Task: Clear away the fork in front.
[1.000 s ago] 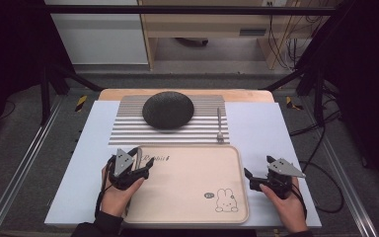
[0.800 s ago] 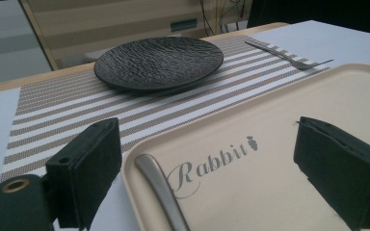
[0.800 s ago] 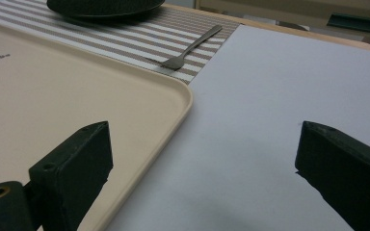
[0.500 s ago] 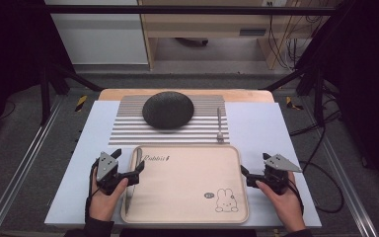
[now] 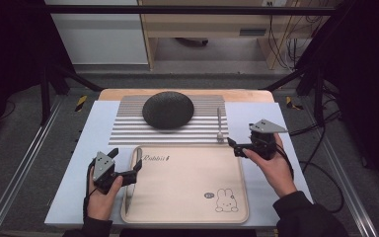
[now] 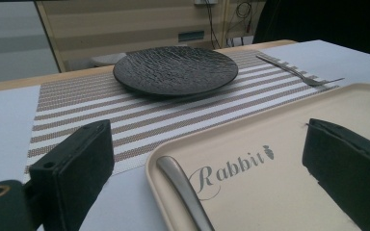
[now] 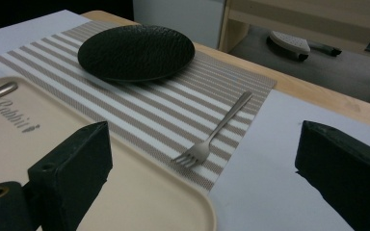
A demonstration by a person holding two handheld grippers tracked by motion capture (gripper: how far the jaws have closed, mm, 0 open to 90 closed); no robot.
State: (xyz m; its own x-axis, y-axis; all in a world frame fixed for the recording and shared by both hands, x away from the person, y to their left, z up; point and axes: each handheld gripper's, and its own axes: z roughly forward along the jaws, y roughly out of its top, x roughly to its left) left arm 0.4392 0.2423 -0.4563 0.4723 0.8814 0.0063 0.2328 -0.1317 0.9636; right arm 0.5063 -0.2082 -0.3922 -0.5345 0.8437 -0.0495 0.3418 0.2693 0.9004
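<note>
While the left gripper (image 5: 134,168) rests low at the left edge of the beige tray (image 5: 187,207), its jaws stand wide apart and hold nothing; they have just been opening, and in the left gripper view they straddle the tray's near-left corner, with a metal utensil handle (image 6: 185,192) lying on the tray between them, untouched by either pad. In the high view that same handle (image 5: 133,170) runs along the tray's left side, just beside the printed word "Rabbit" (image 5: 156,158). The tray lies flat on the pale blue table cover (image 5: 79,148), its far edge just beside the striped placemat (image 5: 128,128), and a small rabbit drawing (image 5: 225,200) sits near its right front corner. The right gripper (image 5: 233,145) is held off the table near the tray's far right corner, jaws wide and empty, pointing toward the fork (image 5: 219,126). In the right gripper view the fork (image 7: 217,130) lies on the right end of the placemat, tines toward the tray, framed between the two open jaws but well ahead of them. The dark textured plate (image 5: 168,109) stands in the middle of the placemat, apart from the fork. A person's sleeve (image 5: 303,215) shows at the right forearm.
</note>
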